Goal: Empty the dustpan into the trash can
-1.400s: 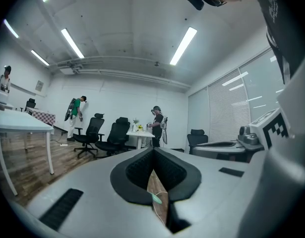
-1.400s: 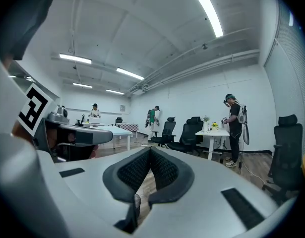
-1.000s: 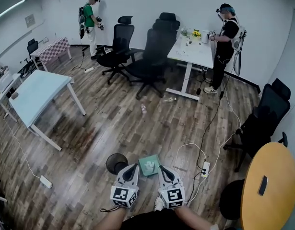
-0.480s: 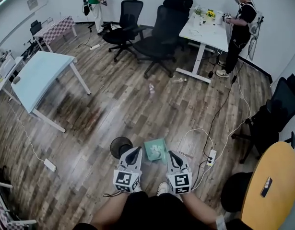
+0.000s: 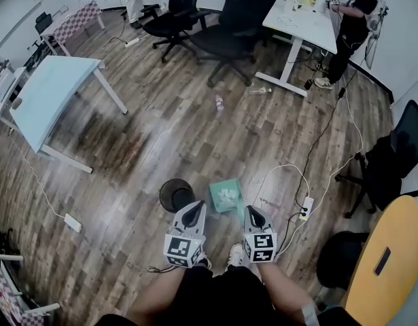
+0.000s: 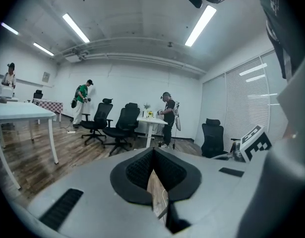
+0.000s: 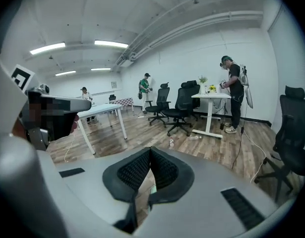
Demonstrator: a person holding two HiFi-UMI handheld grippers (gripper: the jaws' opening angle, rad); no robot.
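Looking down: wood-plank floor [image 5: 161,134], with a darker patch toward 10 o'clock.
Left tool [image 5: 195,209]: jaws closed tip to tip, nothing between them. The left gripper view [image 6: 153,155] shows only floor through the slit below the pads.
Right tool [image 5: 251,211]: jaws closed and empty, pads meeting in the right gripper view [image 7: 151,152].
Dustpan [image 5: 227,195]: teal, flat on the floor at 12 o'clock, between and just ahead of the two tool tips, with white scraps on it. Contact with either tool cannot be told.
Trash can [image 5: 176,194]: black, round and upright on the floor, just beside the dustpan at its 9 o'clock.
Pale blue surface [image 5: 52,94]: 10 o'clock, well apart.
White surface [image 5: 304,22]: far, at 1 o'clock, carrying yellow flowers. A person [image 5: 355,12] stands at its 3 o'clock end.
Office chairs [image 5: 229,32]: black, far, at 12 o'clock.
Bottle [image 5: 219,102]: lying on the floor between the dustpan and the chairs.
Power strip [image 5: 305,208]: 2 o'clock from the right tool, with white cable looping off it.
Round yellow surface [image 5: 392,263]: 4 o'clock, at the frame edge.
Ceiling lights [image 6: 75,28]: strips, lit.
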